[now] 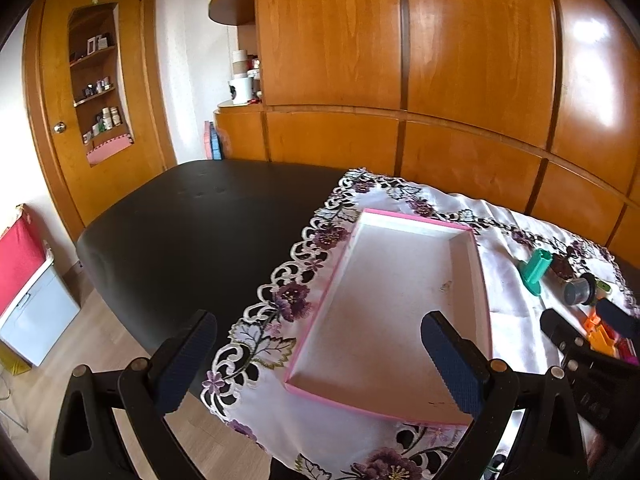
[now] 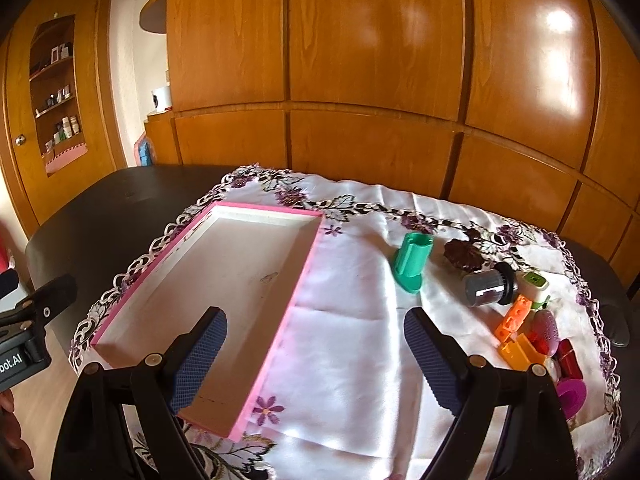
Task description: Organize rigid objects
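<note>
Both jaws apart and empty, the left gripper (image 1: 320, 364) and right gripper (image 2: 316, 356) hover over an empty pink tray (image 2: 304, 264); small objects (image 2: 524, 320) wait right. Likely next: reach right, grasp 1.

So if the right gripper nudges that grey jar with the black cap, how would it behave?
The grey jar lies on its side, so it would probably roll. It looks like small rigid plastic, likely light. The satin cloth under it seems smooth, so it may also slide.
</note>
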`<state>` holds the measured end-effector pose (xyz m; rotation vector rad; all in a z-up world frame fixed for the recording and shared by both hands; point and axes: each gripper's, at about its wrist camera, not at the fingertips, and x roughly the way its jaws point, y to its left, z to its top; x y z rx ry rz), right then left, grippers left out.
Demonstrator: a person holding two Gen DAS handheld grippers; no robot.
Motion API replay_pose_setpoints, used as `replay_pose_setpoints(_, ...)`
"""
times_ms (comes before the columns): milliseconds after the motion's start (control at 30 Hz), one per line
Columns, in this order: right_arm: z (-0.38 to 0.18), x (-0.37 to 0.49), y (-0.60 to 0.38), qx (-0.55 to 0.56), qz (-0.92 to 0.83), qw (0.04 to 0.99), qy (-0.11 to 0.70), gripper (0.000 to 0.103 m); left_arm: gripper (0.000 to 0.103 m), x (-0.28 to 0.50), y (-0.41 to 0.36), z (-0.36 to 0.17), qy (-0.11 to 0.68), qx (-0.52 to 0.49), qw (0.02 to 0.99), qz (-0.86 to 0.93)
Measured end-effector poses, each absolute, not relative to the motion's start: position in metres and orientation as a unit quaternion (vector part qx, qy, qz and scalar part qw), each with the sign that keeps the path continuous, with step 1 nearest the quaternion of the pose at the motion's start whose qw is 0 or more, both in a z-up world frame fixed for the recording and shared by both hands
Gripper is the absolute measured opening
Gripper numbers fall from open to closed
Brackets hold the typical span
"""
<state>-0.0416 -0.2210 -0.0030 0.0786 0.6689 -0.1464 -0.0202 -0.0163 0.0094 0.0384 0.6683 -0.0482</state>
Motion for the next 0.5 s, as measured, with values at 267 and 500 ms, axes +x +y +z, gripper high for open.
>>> replay_pose_setpoints(267,0.01,-0.048,-0.271,0.054,-0.106,0.941,0.317,0.092,0.103,-0.022,-0.029,0.011,0.331,0.021,0.942,-0.058)
replay_pose_setpoints(500,0.029,-0.047,-0.34,0.073,-0.131,0.939,0.309,0.092,0.103,-0.014,-0.053,0.006,0.359,0.017,0.925,-0.126)
